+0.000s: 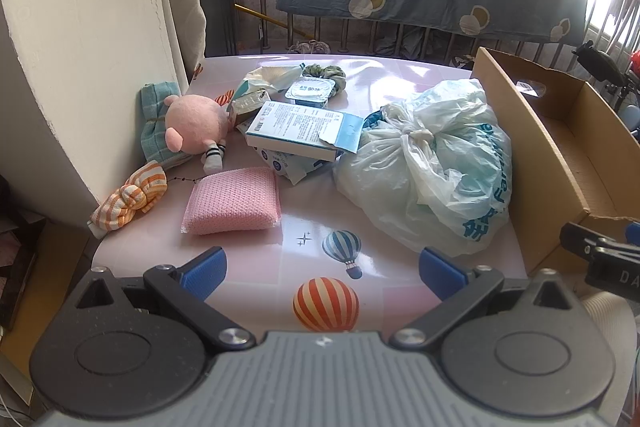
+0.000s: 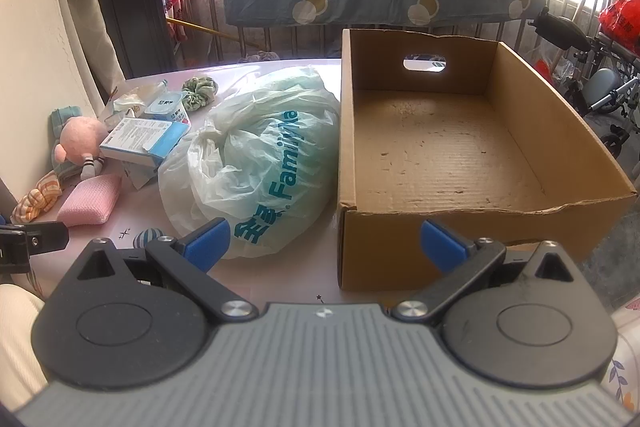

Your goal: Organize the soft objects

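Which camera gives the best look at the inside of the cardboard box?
The right wrist view. It looks straight into the cardboard box, showing its bare floor, all four walls and the handle cutout in the far wall. The left wrist view catches only the box's near side wall and a sliver of the interior at the frame's right edge.

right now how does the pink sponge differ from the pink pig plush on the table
The pink sponge is a flat rectangular pad with a knobbly mesh weave; the pink pig plush is rounded with a smooth fuzzy surface. The sponge lies alone on bare table, nearer the left gripper; the plush leans against a teal cloth by the wall. The sponge is one colour; the plush has striped legs. Both are pink, soft and untouched.
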{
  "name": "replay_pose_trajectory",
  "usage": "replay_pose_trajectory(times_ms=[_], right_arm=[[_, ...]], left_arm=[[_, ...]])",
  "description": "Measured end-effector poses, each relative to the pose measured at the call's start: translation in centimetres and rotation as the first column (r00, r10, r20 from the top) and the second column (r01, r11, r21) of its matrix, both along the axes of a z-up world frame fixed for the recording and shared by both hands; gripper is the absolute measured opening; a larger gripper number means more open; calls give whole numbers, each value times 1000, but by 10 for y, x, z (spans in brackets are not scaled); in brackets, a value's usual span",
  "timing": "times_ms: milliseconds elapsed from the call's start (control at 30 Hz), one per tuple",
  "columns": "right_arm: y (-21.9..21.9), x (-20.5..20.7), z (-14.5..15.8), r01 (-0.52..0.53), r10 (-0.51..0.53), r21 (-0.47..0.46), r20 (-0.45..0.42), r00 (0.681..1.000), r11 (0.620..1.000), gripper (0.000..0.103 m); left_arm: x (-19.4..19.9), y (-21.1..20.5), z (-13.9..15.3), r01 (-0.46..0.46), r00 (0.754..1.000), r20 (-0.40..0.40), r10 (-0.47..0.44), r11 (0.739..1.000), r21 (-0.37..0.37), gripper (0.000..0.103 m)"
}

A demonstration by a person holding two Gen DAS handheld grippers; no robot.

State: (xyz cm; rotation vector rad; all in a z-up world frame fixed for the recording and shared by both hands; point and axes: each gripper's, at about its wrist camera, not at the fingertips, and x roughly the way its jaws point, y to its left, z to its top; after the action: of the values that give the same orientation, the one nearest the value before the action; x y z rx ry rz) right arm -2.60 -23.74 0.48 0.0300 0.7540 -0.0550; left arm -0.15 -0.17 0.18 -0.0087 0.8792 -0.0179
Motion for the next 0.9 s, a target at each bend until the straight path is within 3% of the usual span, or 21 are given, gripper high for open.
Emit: replay_pose_trajectory(times_ms=[400,667,900], right_arm=[[6,-3,11,-37,38,-12,37,999,999,102],[21,9,40,-151,155,-46,120,981,988,102],[39,48,61,-288,288,-26,138,947,957,102]], left_arm=[[1,6,1,-11,1000,3,11,1000,13,103],[10,15,5,-42,999,10,42,999,32,103],[27,31,5,-80,997,6,79,995,53,103]])
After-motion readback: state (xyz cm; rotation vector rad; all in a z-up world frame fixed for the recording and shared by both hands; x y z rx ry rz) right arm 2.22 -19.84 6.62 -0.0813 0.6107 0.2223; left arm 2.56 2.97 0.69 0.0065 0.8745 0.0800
